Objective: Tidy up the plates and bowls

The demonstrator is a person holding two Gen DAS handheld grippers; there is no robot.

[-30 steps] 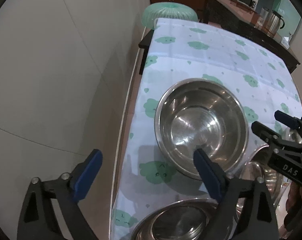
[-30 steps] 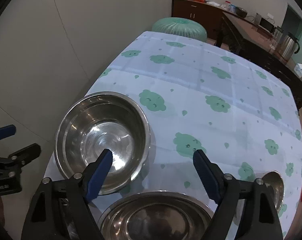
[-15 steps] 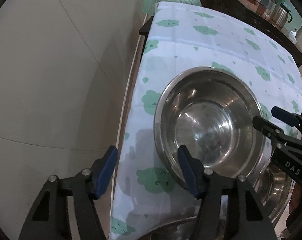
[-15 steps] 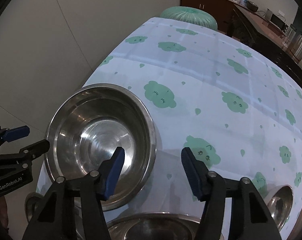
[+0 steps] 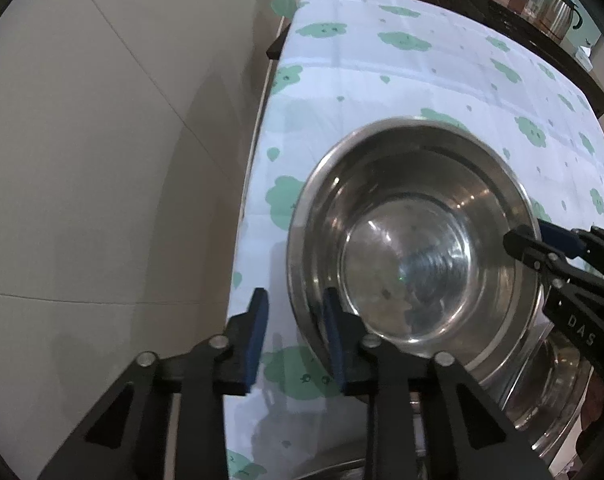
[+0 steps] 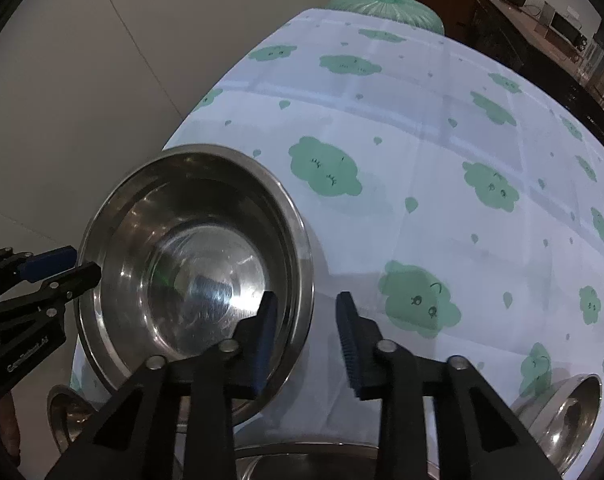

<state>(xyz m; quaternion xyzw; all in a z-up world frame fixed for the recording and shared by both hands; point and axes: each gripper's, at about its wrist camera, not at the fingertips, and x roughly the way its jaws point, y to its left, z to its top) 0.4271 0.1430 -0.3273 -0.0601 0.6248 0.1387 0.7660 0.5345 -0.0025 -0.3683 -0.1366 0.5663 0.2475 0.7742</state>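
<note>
A: Which step?
B: Both-handed grasp. Left gripper [image 5: 294,336] and right gripper [image 6: 306,334] straddle opposite rim sides of the bowl [image 5: 413,240], jaws closing, not yet pinching.
A: Next?
B: Probably clamp, lift level.
A: Bowl's position?
B: Mouth up, round, at the worktop [image 6: 421,128] edge.

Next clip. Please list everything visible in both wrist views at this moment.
large bowl: one, steel, on the tablecloth by its wall-side edge
other bowls: at least three, steel, along the near edge; right, bottom centre, lower left
tablecloth: one, white with green clouds, covering the table
stool: one, green, beyond the far end
kettle: one, steel, on the dark counter
left gripper: black, blue pads, jaws closing, large bowl's rim between them
right gripper: same, closing astride the opposite rim
</note>
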